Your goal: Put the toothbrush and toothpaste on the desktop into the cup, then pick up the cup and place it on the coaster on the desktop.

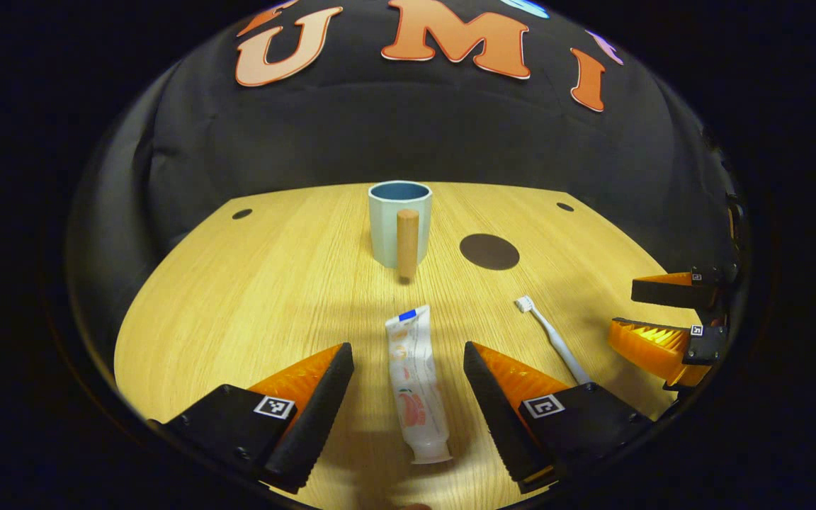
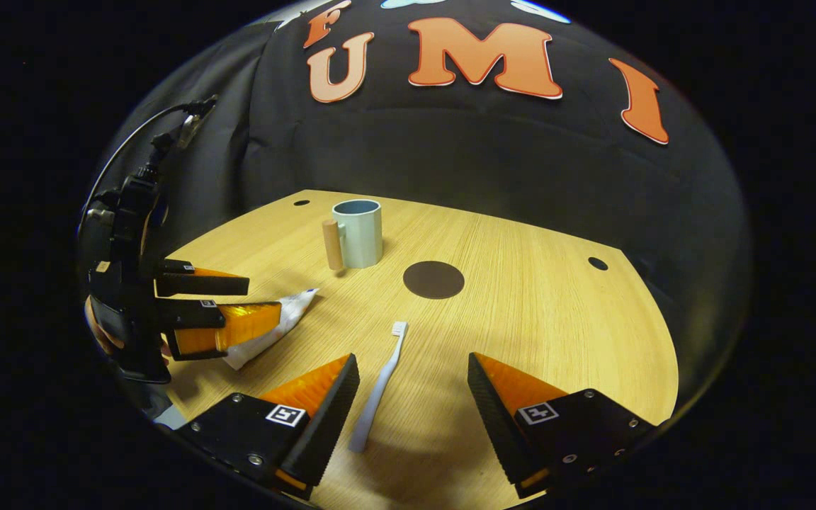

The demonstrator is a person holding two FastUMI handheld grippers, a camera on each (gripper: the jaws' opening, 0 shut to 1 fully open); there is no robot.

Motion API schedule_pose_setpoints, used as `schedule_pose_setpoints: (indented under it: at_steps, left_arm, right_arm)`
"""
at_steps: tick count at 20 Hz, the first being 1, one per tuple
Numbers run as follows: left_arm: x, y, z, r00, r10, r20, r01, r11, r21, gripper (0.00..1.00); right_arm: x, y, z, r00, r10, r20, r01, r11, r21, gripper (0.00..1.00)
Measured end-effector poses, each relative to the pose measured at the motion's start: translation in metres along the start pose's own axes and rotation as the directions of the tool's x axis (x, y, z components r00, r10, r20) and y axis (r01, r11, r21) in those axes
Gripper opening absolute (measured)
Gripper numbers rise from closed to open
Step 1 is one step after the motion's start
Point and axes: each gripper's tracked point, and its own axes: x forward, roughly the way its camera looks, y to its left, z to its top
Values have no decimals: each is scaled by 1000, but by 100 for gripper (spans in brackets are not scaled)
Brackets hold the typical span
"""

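Observation:
A white toothpaste tube [image 1: 415, 379] lies flat on the wooden desktop between the open fingers of my left gripper [image 1: 408, 358], cap end toward the camera. Just right of it lies a white toothbrush [image 1: 553, 336], bristles pointing away. In the right gripper view the toothbrush [image 2: 378, 388] lies between the spread fingers of my right gripper [image 2: 414, 368], untouched. A pale blue cup [image 1: 399, 223] with a wooden handle stands upright toward the back of the desktop; the cup [image 2: 358, 232] stands at the back left in the right gripper view. The dark round coaster [image 1: 489, 251] lies to its right.
My right gripper [image 1: 652, 315] appears at the far right of the left gripper view, open. My left gripper [image 2: 238, 304] appears at the left of the right gripper view, over the toothpaste [image 2: 273, 329]. Small dark holes [image 2: 598, 263] mark the desktop [image 2: 557, 326] near its corners.

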Motion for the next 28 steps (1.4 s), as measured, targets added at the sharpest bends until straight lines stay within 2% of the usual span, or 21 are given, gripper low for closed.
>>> schedule_pose_setpoints:
  at_steps: [2, 7, 8, 12, 13, 15, 17, 18, 19, 20, 21, 22, 23, 25, 28]
  left_arm:
    - [0, -2, -7, 999, -12, -41, 11, 1000, -11, 100]
    - [3, -2, -25, 992, 12, -124, -14, 1000, -13, 98]
    - [3, 0, -23, 994, 21, -110, -22, 1000, -3, 100]
    - [1, -2, -26, 989, 32, -142, -27, 999, 40, 58]
    - [1, -1, -26, 990, 28, -139, -23, 999, 33, 57]
    - [-1, 1, -23, 989, 28, -148, -23, 999, 35, 48]
    - [2, -3, -24, 988, 28, -152, -22, 999, 45, 34]
    - [6, -4, -25, 989, 28, -147, -22, 999, 38, 34]
    - [7, -5, -24, 989, 20, -146, -14, 999, 44, 25]
    - [11, -8, -26, 991, 5, -137, 0, 999, 37, 25]
    - [10, -10, -25, 990, -2, -139, 7, 999, 41, 19]
    - [10, -8, -21, 992, -9, -124, 13, 999, 32, 21]
    - [10, -7, -22, 993, -9, -121, 13, 999, 31, 17]
    - [12, -7, -23, 995, -1, -98, 3, 1000, 26, 17]
    - [15, -10, -26, 998, 12, -66, -10, 1000, 22, 17]
  right_arm:
    - [1, -1, -3, 1000, -3, -10, 3, 1000, -7, 93]
    - [3, -2, -7, 999, 2, -34, -2, 1000, -3, 93]
    - [3, -3, -8, 999, -1, -35, 1, 1000, -4, 93]
    - [8, -3, -13, 998, -4, -55, 4, 1000, 0, 94]
    - [8, -1, -14, 998, 0, -60, 0, 1000, 0, 93]
    - [8, 1, -17, 998, 4, -70, -4, 1000, -4, 93]
    - [9, 2, -20, 996, 7, -84, -8, 1000, -8, 93]
    - [8, 4, -21, 996, 10, -89, -11, 1000, -10, 93]
    - [8, 5, -22, 995, 10, -97, -11, 1000, -12, 93]
    - [9, 7, -23, 995, 13, -103, -14, 1000, -14, 93]
    - [11, 9, -24, 994, 16, -111, -18, 1000, -12, 93]
    - [11, 12, -25, 993, 25, -120, -26, 1000, -8, 93]
    - [13, 15, -26, 991, 35, -129, -35, 999, -1, 93]
    - [17, 23, -31, 985, 64, -158, -62, 998, 17, 89]
    - [25, 29, -37, 977, 77, -200, -70, 997, 40, 77]
